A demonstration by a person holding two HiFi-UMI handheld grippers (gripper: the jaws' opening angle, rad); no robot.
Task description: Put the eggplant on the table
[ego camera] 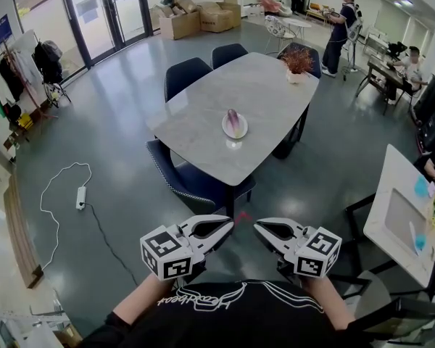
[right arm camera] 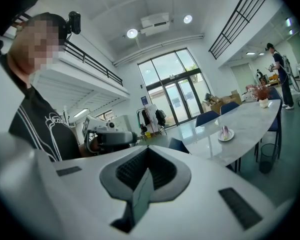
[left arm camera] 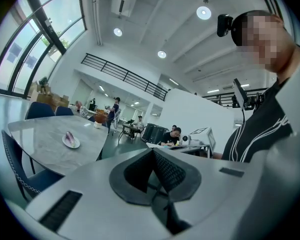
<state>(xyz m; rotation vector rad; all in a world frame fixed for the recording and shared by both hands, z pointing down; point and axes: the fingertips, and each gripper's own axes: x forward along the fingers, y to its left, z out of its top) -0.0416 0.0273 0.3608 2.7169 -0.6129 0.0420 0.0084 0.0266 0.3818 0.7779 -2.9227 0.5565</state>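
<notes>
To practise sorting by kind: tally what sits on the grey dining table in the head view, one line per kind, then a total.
eggplant: 1
plate: 1
potted plant: 1
Total: 3

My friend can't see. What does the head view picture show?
A purple eggplant lies on a white plate on a grey table. Nearer the camera, a person holds the left gripper and right gripper side by side above the floor, both shut and empty, not yet at the table.
</notes>
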